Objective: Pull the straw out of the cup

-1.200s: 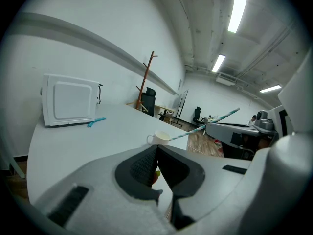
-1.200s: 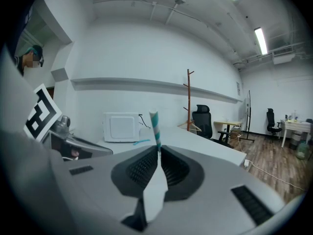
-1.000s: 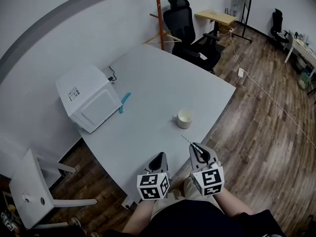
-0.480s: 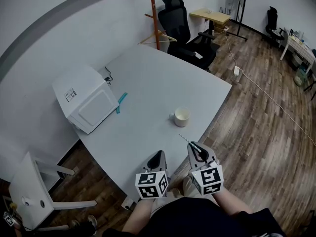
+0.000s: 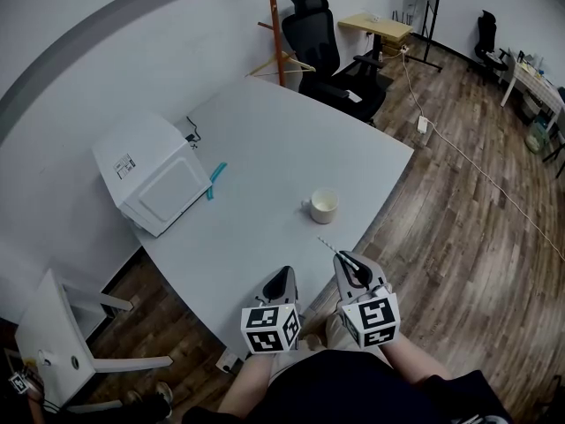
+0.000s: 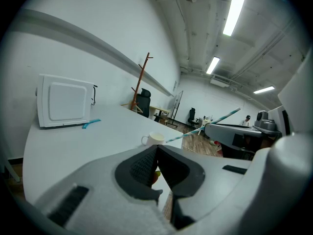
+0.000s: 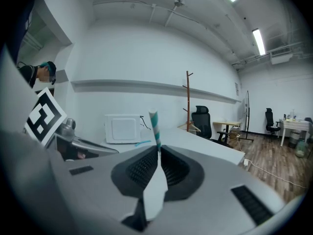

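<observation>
A white cup [image 5: 324, 205] stands near the right side of the grey table [image 5: 265, 184], with nothing sticking out of it; it also shows as the cup [image 6: 155, 139] in the left gripper view. My right gripper [image 5: 350, 268] is shut on a teal-and-white striped straw [image 5: 328, 246], held clear of the cup at the table's near edge. In the right gripper view the straw [image 7: 155, 127] rises from between the closed jaws. My left gripper [image 5: 281, 283] hangs beside it, jaws shut and empty, and it sees the straw [image 6: 208, 128] held out by the right gripper.
A white microwave [image 5: 150, 174] sits at the table's left, with a teal strip [image 5: 215, 180] lying beside it. A black office chair [image 5: 318, 42] and a wooden coat stand [image 5: 275, 25] are beyond the table. A white chair [image 5: 62, 338] stands at lower left.
The view has shifted slightly. Both grippers have kept their places near the table's front edge, and the straw stays in the right gripper.
</observation>
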Available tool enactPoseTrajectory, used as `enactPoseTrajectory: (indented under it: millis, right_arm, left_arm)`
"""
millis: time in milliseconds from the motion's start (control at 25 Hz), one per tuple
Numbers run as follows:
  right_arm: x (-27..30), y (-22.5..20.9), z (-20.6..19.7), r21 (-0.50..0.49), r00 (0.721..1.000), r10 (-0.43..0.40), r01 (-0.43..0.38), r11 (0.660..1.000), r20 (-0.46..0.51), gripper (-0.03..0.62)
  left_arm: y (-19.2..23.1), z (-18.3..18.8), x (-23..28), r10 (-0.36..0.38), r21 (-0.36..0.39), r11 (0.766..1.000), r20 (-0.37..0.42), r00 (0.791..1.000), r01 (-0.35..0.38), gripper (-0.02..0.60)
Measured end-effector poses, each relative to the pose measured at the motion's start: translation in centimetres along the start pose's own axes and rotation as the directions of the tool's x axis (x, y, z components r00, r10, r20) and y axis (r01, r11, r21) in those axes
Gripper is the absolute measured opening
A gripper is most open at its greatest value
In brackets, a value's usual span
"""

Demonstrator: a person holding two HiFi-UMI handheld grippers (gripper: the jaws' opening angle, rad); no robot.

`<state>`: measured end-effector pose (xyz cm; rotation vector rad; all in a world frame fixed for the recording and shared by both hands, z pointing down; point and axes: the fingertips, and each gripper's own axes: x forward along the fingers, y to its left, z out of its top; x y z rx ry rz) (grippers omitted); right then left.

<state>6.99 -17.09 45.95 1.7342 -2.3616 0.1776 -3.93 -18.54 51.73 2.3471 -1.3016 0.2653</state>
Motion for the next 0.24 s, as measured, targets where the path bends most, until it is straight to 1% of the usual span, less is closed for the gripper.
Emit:
enactPoseTrajectory:
  millis: [240]
  right_arm:
    - [-0.09,0.00,-0.06,-0.004,1.000,0.003,-0.003,1.000,0.003,0.040]
  left_arm:
    - [-0.12,-0.17,0.03,-0.005,0.003,1.000,-0.002,1.000,0.005,0.013]
